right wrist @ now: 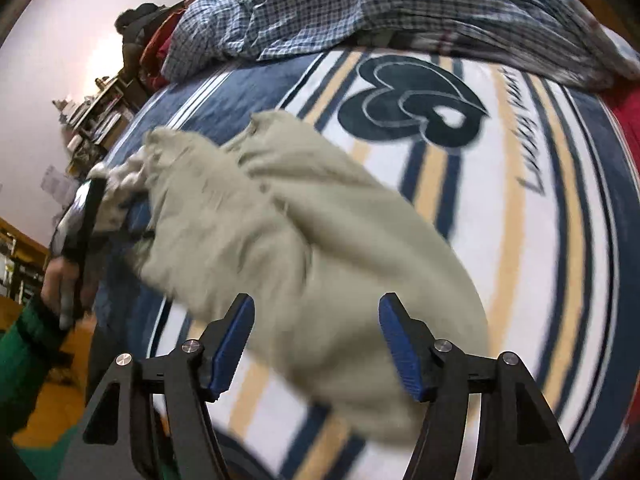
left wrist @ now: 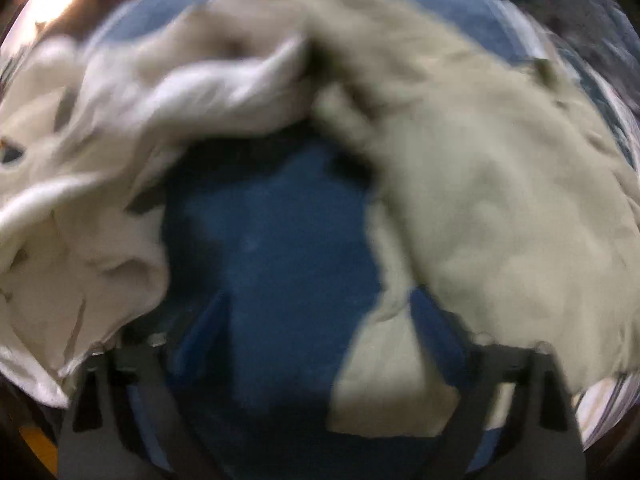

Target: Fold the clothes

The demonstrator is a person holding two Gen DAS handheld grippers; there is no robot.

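A beige garment (right wrist: 304,240) lies crumpled on a blue, white and gold blanket (right wrist: 540,208) covering a bed. My right gripper (right wrist: 316,320) is open, its blue pads apart just above the garment's near end, holding nothing. My left gripper (right wrist: 120,216) shows at the garment's far left end, among bunched cloth. In the blurred left wrist view the left gripper (left wrist: 320,320) has its blue pads apart, with the beige garment (left wrist: 480,184) draped over the right finger and a whiter cloth part (left wrist: 100,168) at the left over the blue blanket (left wrist: 272,240).
A blue checked shirt (right wrist: 360,4) lies heaped at the far end of the bed beside red fabric (right wrist: 628,120). Shelves with clutter (right wrist: 96,112) stand along the left wall. The wooden floor (right wrist: 52,420) lies left of the bed.
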